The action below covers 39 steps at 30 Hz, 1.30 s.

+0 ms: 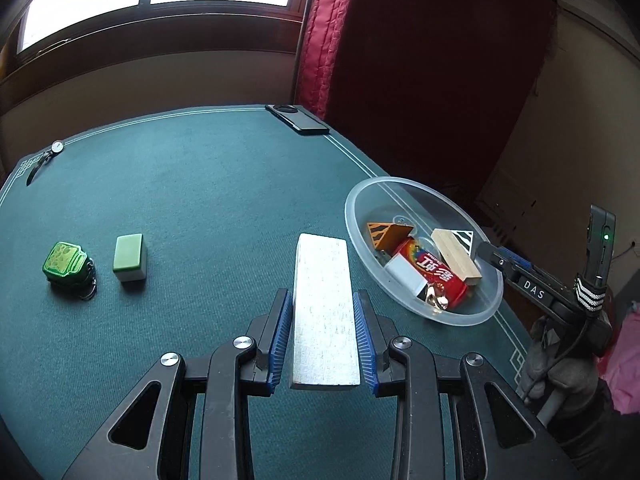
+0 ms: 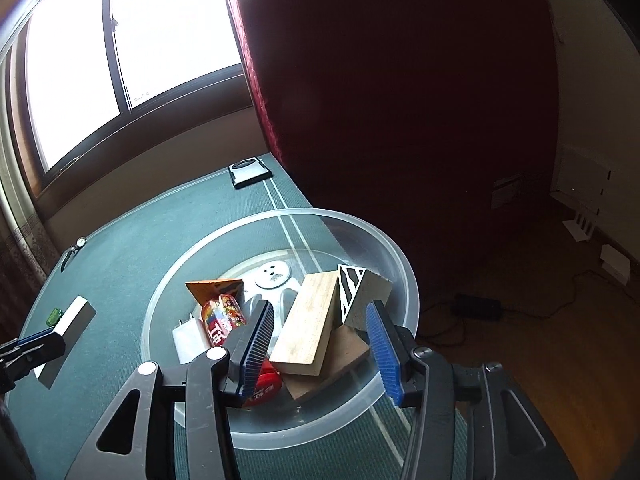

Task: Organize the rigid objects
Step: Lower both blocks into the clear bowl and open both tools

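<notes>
Between your left gripper's (image 1: 324, 336) blue pads sits the white block (image 1: 325, 308), clamped along its long sides and carried flat above the green felt table (image 1: 200, 200), its far end pointing toward the clear bowl (image 1: 360, 192) just to its right. That bowl is filling up: a pale wooden block (image 2: 306, 322) lies propped on a darker one (image 2: 340, 360), with a zebra-striped wedge (image 2: 350, 286) leaning at the rim side, an orange wedge (image 2: 214, 288), a red tin (image 2: 224, 318) and a small white box (image 2: 190, 338) crowded in beside them. Your right gripper (image 2: 320, 344) hangs over that pile with its jaws standing apart and nothing pressed between them; the wooden block lies in the gap, apparently set down. Out on the felt, well apart from the bowl, a green mahjong tile (image 1: 130, 258) and a green jar-shaped charm (image 1: 68, 260) wait their turn; a watch (image 1: 48, 156) and a dark phone (image 1: 298, 120) rest at the far edge. Here's the danger, as I judge it: the bowl sits right by the table's edge, and a long block dropped on that loose stack could slide, tip the wedge over the rim, or nudge the light bowl itself. Clear your right gripper first, or the two may collide over the bowl.
</notes>
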### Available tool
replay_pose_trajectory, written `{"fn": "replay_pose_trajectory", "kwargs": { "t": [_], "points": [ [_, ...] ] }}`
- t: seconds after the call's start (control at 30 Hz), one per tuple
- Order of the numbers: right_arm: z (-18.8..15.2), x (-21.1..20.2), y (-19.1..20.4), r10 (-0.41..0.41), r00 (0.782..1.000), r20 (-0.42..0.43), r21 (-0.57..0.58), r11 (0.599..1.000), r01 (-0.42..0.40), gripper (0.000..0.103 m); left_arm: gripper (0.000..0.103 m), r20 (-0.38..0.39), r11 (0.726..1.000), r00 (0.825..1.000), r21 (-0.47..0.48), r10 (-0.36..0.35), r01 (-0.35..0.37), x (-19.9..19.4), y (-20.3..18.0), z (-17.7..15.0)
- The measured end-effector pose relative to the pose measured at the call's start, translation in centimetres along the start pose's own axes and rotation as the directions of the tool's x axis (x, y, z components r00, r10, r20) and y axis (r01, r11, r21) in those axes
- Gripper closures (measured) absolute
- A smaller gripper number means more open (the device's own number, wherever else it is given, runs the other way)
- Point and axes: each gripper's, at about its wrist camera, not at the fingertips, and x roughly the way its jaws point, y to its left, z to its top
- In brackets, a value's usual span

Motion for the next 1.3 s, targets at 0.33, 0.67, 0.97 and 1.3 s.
{"fn": "replay_pose_trajectory", "kwargs": {
  "t": [0.33, 0.67, 0.97, 1.3],
  "points": [
    [0.0, -0.8, -1.8, -0.033, 0.999, 0.032, 0.051, 0.998, 0.032, 0.043, 0.071, -0.031, 0.997, 0.998, 0.047, -0.061, 0.063, 3.0, -3.8, 2.1],
    [0.1, -0.6, -2.4, -0.027, 0.999, 0.031, 0.072, 0.997, 0.025, 0.041, 0.071, -0.070, 0.988, 0.989, 0.066, -0.134, 0.138, 6.6, -7.2, 3.7],
    [0.0, -0.4, -3.3, -0.019, 0.999, 0.027, 0.093, 0.996, 0.016, 0.041, 0.071, -0.079, 0.982, 0.982, 0.058, -0.174, 0.179, 9.4, -9.3, 4.7],
    [-0.2, -0.4, -3.0, -0.014, 1.000, 0.021, 0.080, 0.997, 0.012, 0.041, 0.054, -0.055, 0.984, 0.983, 0.019, -0.176, 0.178, 10.1, -8.6, 5.2]
  ]
}}
